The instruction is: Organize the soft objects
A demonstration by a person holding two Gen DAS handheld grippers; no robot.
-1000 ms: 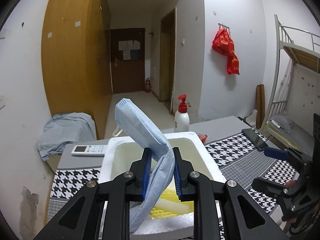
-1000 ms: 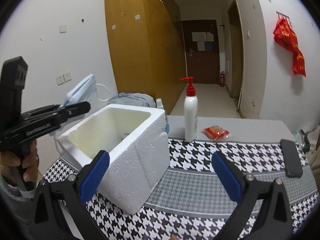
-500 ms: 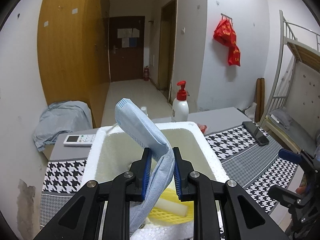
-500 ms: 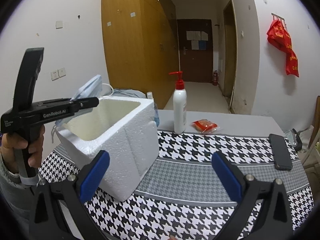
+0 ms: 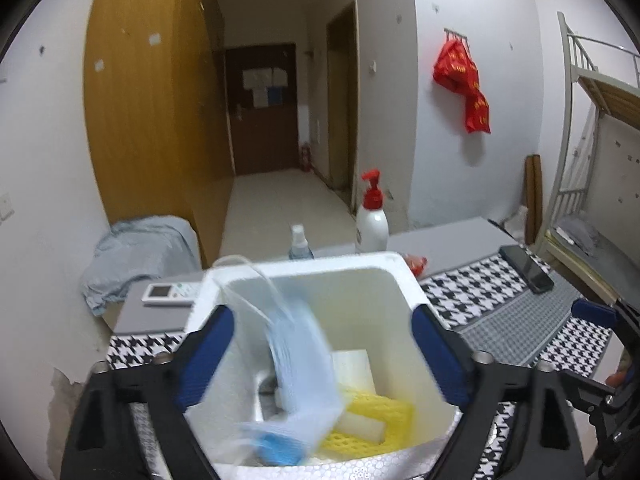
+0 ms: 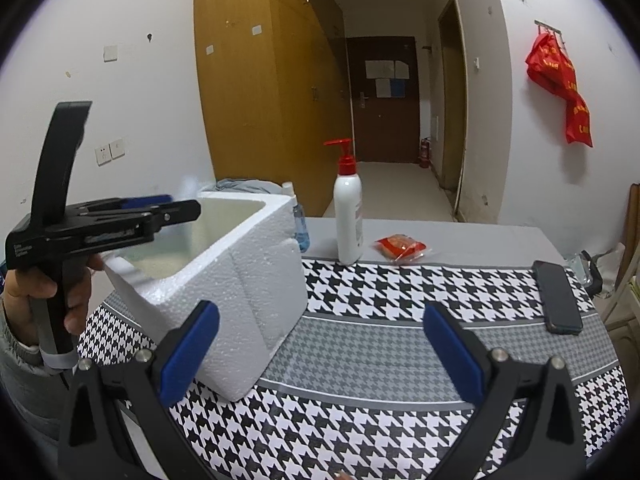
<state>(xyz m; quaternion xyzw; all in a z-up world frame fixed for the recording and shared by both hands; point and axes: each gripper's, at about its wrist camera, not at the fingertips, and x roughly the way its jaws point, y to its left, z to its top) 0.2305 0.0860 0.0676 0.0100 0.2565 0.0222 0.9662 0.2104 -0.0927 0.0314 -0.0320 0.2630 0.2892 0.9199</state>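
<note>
**Face mask loose over foam box, both grippers open**

Hanging over the white foam box, the left gripper has just been opening its jaws, which now stand wide apart. The blue face mask lies between them, blurred, touching neither pad, its lower end down inside the box and its white ear loop up near the far left rim. Inside the box lie a yellow foam net and white foam pieces.

The right gripper is held over the houndstooth tablecloth, to the right of the box, jaws wide with nothing between them. A hand grasps the left gripper's handle at the left edge of the right wrist view.

On the table beyond the box: a white pump bottle, a small spray bottle, a red packet, a white remote control. A black phone lies on the right.
</note>
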